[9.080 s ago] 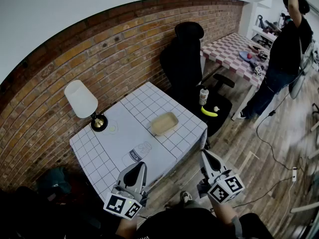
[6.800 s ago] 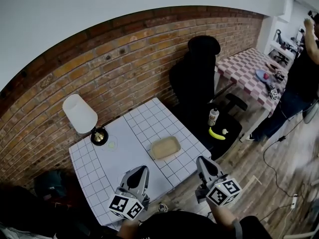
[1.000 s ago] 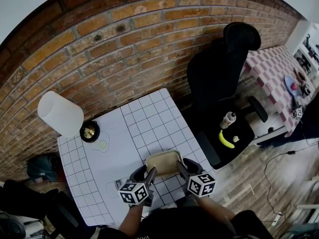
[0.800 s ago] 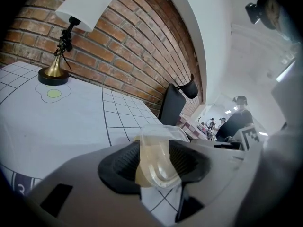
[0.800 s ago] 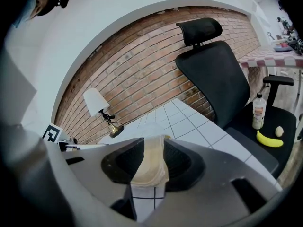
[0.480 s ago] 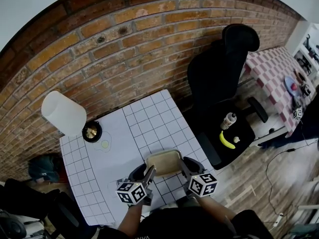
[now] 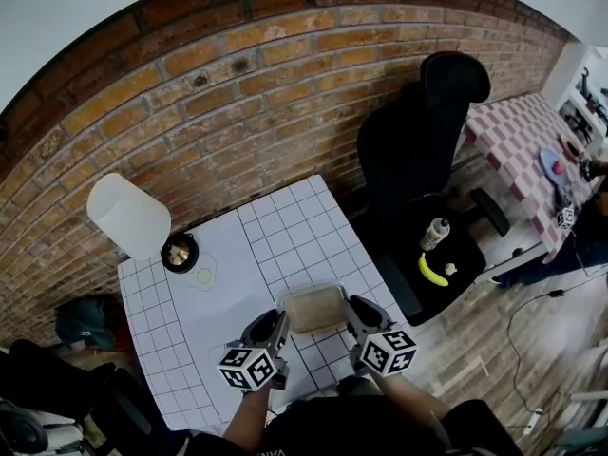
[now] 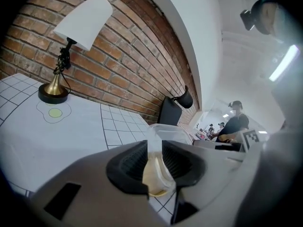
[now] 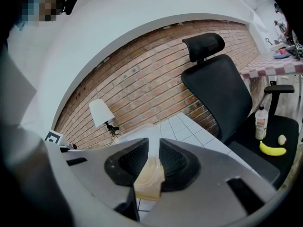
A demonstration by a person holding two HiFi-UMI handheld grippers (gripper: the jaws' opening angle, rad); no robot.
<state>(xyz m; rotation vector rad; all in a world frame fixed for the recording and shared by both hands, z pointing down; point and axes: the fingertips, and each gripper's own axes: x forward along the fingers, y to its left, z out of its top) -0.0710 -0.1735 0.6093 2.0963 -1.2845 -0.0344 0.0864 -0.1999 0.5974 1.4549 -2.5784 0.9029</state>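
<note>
At the near edge of the tabletop, toward its right corner, a clear plastic container with a beige bottom is held from both of its short sides. Its left rim is pinched by the left gripper; in the left gripper view the thin wall is seen clamped between the black ribbed pads, which are drawn in tight on it. Its right rim is nipped in the same way by the right gripper, whose pads are pressed onto the plastic from either side. Whether the container touches the white gridded cloth cannot be told. Farther in, near the far left corner, a small printed egg mark is seen just beside a brass-footed lamp with a white shade. Beyond the right edge a black office chair is set against the brick wall; on its seat a bottle, a banana and a small pale thing are laid close together
</note>
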